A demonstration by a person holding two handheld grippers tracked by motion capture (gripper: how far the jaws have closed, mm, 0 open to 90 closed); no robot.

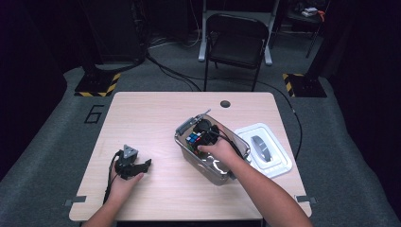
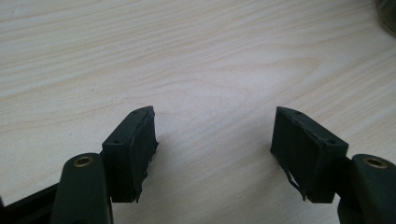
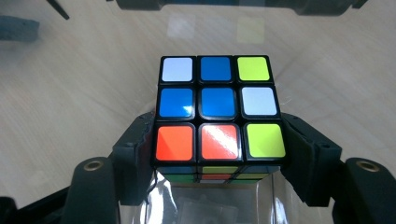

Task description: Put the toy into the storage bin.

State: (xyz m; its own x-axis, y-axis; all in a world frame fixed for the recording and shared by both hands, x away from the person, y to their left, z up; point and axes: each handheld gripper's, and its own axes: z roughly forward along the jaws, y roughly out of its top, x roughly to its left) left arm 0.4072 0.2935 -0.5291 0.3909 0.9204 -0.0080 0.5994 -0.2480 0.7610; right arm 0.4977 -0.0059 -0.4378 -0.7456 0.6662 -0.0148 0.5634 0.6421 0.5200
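While the right gripper [image 3: 217, 158] pinches the colourful puzzle cube [image 3: 219, 109] inside the clear plastic box [image 1: 189, 153], its black jaws hide the cube's sides. Off to the side, the left gripper [image 2: 212, 140] rests spread wide with nothing in it on the pale wooden table [image 1: 142, 113]. A black "6" [image 1: 94, 114] marks the floor.
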